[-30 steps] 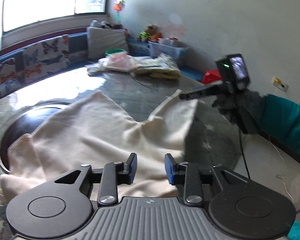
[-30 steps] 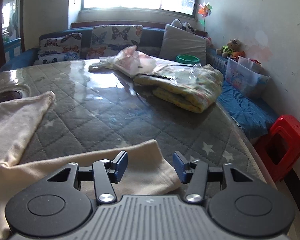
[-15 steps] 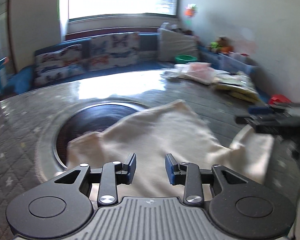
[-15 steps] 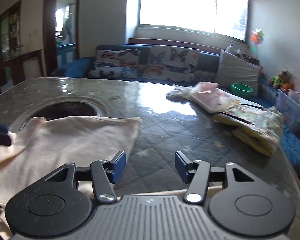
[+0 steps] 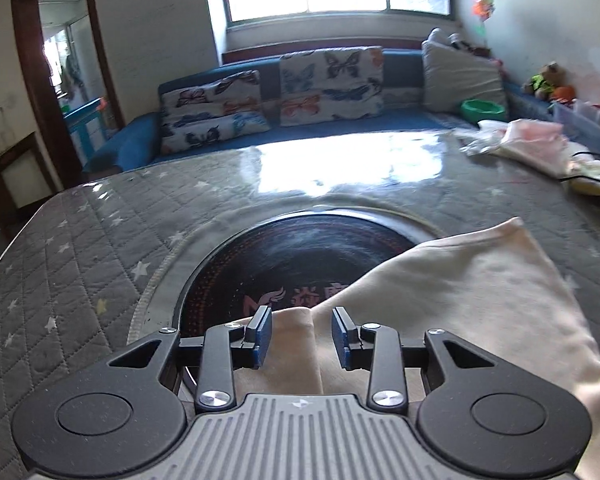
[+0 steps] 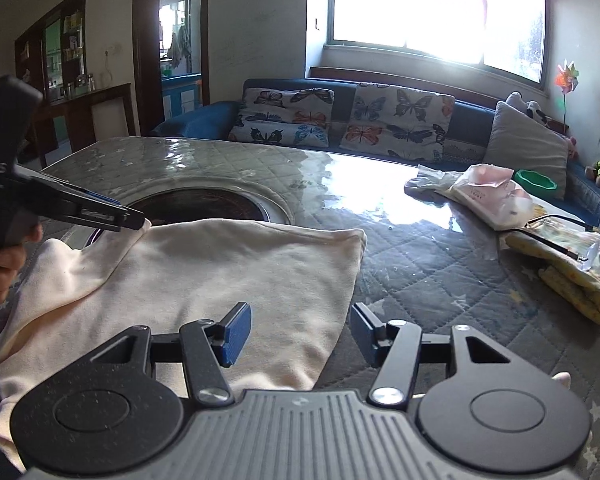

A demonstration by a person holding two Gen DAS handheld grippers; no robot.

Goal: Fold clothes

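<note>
My left tool [image 5: 300,334] gapes around the cream garment [image 6: 228,272] corner; right tool [image 6: 300,334] wide, empty. Close squarely before lifting.

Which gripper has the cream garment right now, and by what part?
The left gripper appears to pinch the cream garment at a far corner. The right gripper is open, holding nothing.
</note>
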